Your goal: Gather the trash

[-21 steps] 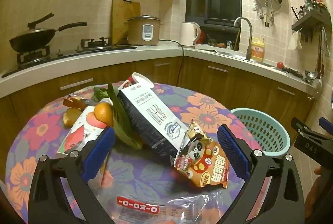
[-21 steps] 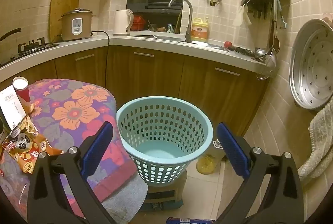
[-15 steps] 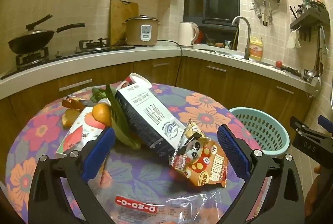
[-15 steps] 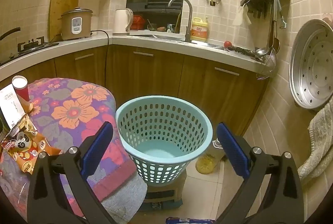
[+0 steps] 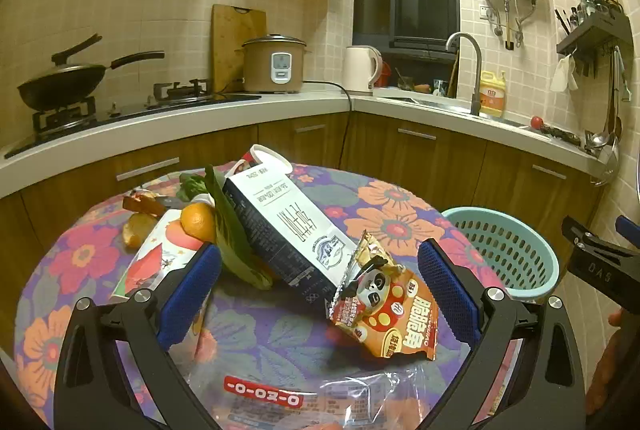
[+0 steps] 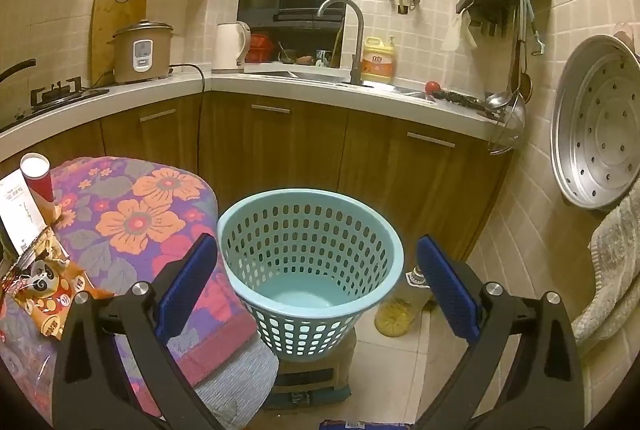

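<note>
Trash lies on a round table with a flowered cloth (image 5: 384,214): a tipped white and dark milk carton (image 5: 288,230), an orange panda snack bag (image 5: 392,310), a clear plastic wrapper (image 5: 280,394), a red and white carton (image 5: 156,262), an orange (image 5: 197,221), a green leaf (image 5: 228,230), peel (image 5: 132,230). My left gripper (image 5: 318,290) is open and empty, above the table's near edge, its pads either side of the milk carton and snack bag. My right gripper (image 6: 316,290) is open and empty over the light blue basket (image 6: 310,262). The snack bag also shows in the right wrist view (image 6: 44,290).
The basket (image 5: 504,250) stands on a low stool to the right of the table. Kitchen counters with wooden cabinets (image 6: 280,146) curve behind. A bottle (image 6: 396,310) stands on the floor by the basket. A steamer tray (image 6: 600,122) hangs on the right wall.
Both views shifted only slightly. The left gripper drifted a little; the trash sits as before. Both grippers stay open.
</note>
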Motion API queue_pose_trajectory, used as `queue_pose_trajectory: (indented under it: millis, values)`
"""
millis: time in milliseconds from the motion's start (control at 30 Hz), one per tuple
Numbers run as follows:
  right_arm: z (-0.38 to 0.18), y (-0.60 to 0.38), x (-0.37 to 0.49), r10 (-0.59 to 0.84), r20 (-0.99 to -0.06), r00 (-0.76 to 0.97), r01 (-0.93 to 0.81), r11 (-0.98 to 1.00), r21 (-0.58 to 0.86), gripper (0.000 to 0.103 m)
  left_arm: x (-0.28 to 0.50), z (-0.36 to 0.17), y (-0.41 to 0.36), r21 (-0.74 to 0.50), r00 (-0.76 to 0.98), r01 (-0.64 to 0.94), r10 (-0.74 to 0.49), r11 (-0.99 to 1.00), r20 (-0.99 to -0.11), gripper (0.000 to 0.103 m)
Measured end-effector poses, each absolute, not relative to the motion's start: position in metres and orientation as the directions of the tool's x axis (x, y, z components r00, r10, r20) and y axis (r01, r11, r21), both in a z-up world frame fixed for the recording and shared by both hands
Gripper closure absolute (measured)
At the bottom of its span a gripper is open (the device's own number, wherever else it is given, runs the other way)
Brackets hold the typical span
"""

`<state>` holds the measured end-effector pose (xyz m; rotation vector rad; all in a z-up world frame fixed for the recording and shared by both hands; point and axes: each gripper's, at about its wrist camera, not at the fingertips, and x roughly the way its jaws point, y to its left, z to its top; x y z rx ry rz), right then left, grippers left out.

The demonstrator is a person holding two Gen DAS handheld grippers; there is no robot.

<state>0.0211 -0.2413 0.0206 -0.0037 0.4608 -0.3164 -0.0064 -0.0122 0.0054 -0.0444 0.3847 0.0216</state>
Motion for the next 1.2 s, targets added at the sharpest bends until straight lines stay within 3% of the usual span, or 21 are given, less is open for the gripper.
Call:
queue_pose_trajectory:
  millis: [1200]
  values:
    - [0.015, -0.255, 0.018, -0.379, -0.436, 0.816, 0.395, 0.917, -0.057, 0.008, -0.005, 0.001, -0.015, -0.02, 0.923, 0.007, -0.015, 1.0, -0.383, 0.007]
